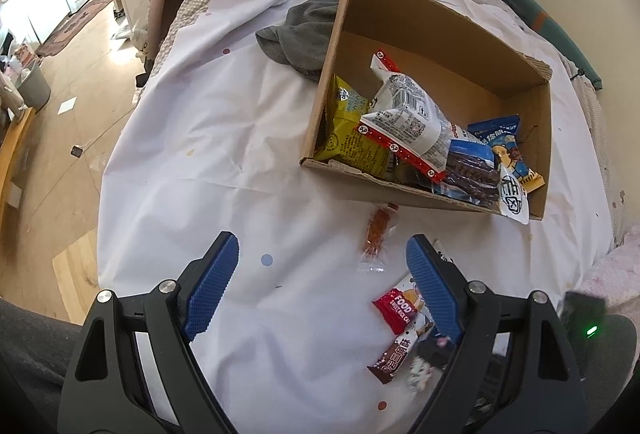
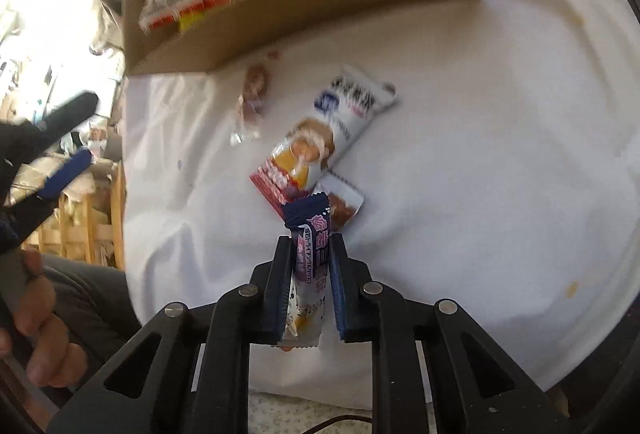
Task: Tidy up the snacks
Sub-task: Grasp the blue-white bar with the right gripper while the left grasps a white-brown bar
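Now the purple snack bar (image 2: 310, 266) sits clamped along its middle in the right gripper (image 2: 310, 246), above the bed sheet (image 2: 480, 154). It looks light and crinkly, easy to slip. The left gripper (image 1: 320, 274) hangs wide open, empty, near the cardboard box (image 1: 440, 200).

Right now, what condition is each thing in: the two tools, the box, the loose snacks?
Left tool: open, empty.
Right tool: shut on a dark blue snack packet.
Cardboard box: open-topped, partly filled with snack bags.
Orange candy: loose on sheet.
Long white snack bar: lying flat outside the box.
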